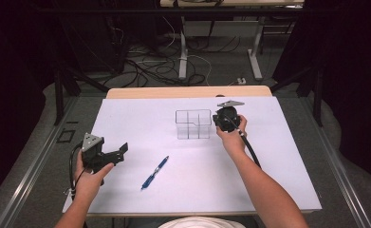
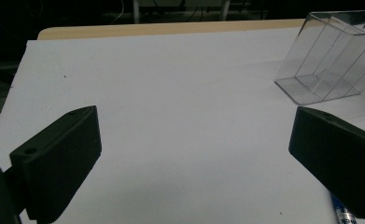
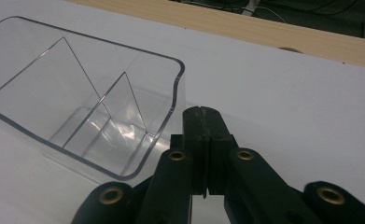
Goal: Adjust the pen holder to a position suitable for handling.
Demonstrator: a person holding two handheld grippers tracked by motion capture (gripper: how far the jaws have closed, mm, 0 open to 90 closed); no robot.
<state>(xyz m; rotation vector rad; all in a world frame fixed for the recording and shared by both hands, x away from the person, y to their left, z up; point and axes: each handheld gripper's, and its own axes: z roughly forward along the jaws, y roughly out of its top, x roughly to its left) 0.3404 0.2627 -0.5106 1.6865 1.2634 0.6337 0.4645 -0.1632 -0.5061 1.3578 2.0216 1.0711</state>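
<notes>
A clear plastic organizer (image 1: 193,124) with inner dividers stands empty on the white board, past its middle. My right gripper (image 1: 217,120) is right against its right-hand wall. In the right gripper view the jaws (image 3: 202,112) are pressed together beside the organizer's (image 3: 77,102) rounded corner, with nothing visible between them. A blue pen (image 1: 155,172) lies slanted on the board near the front. My left gripper (image 1: 121,152) hovers at the board's left side, open and empty. Its view (image 2: 194,135) shows bare board between the pads, the organizer (image 2: 329,56) far right and the pen's tip (image 2: 343,212) at the bottom right.
The white board (image 1: 140,118) covers most of a wooden table, whose edge (image 1: 188,91) shows at the back. Beyond it are table legs and cables on a dark floor. Metal rails run along both sides of the table.
</notes>
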